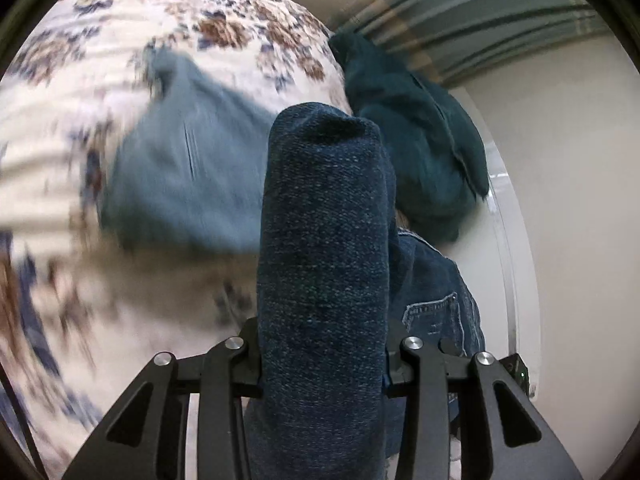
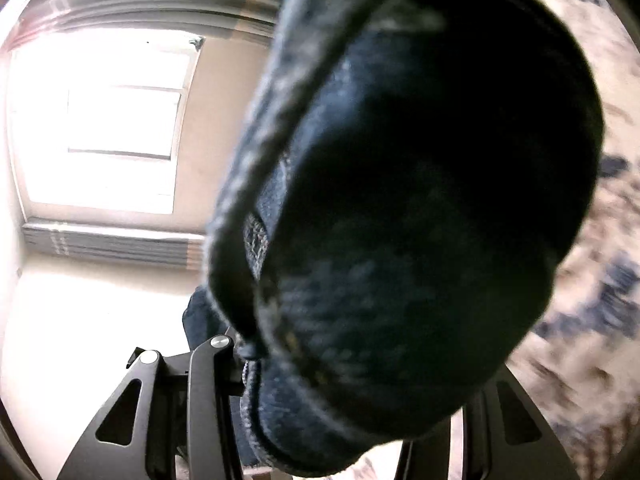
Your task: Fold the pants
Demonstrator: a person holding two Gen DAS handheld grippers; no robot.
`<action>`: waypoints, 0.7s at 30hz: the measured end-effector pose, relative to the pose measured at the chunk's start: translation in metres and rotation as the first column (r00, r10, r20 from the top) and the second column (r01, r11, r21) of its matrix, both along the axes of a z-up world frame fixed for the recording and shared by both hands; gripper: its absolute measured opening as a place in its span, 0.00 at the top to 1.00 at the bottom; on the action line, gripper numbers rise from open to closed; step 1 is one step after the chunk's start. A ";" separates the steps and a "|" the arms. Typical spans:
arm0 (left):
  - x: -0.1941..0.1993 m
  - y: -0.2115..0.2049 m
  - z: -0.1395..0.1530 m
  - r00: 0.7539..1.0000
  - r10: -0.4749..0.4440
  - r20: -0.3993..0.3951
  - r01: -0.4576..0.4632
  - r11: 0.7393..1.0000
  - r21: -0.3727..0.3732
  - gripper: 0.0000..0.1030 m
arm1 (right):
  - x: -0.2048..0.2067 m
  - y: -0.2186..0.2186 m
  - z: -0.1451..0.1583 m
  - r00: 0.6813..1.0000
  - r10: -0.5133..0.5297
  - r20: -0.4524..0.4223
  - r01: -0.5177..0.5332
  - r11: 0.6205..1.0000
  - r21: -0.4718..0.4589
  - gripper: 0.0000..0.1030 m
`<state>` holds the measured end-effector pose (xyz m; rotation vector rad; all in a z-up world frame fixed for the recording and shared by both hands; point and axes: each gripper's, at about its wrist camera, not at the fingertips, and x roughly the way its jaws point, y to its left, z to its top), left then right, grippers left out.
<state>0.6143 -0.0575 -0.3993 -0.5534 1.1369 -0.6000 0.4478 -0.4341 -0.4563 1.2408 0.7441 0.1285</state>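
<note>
Both grippers, left gripper (image 1: 324, 360) and right gripper (image 2: 340, 360), are clenched on bunched dark jeans (image 1: 324, 240), hoisting them off the floral bedspread (image 1: 80, 80) toward 12 o'clock, probably to shake them straight for folding.

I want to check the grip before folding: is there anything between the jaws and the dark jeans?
Nothing visible. The dark jeans fill the left gripper directly, and denim bunches inside the right gripper too. The lighter blue garment lies apart, on the floral cover.
</note>
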 end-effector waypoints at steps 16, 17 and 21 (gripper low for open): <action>0.248 0.057 -0.112 0.994 -0.082 -0.078 0.092 0.987 0.134 0.62 | 0.248 0.066 -0.128 0.999 -0.035 -0.001 0.035 0.999 0.041 0.53; 0.247 0.059 -0.120 0.992 -0.097 -0.079 0.107 0.985 0.133 0.61 | 0.252 0.063 -0.134 1.000 -0.018 -0.014 0.018 0.999 0.036 0.53; 0.239 0.067 -0.117 0.993 -0.096 -0.076 0.103 0.989 0.102 0.57 | 0.259 0.050 -0.138 0.994 0.091 -0.055 -0.087 0.994 0.071 0.50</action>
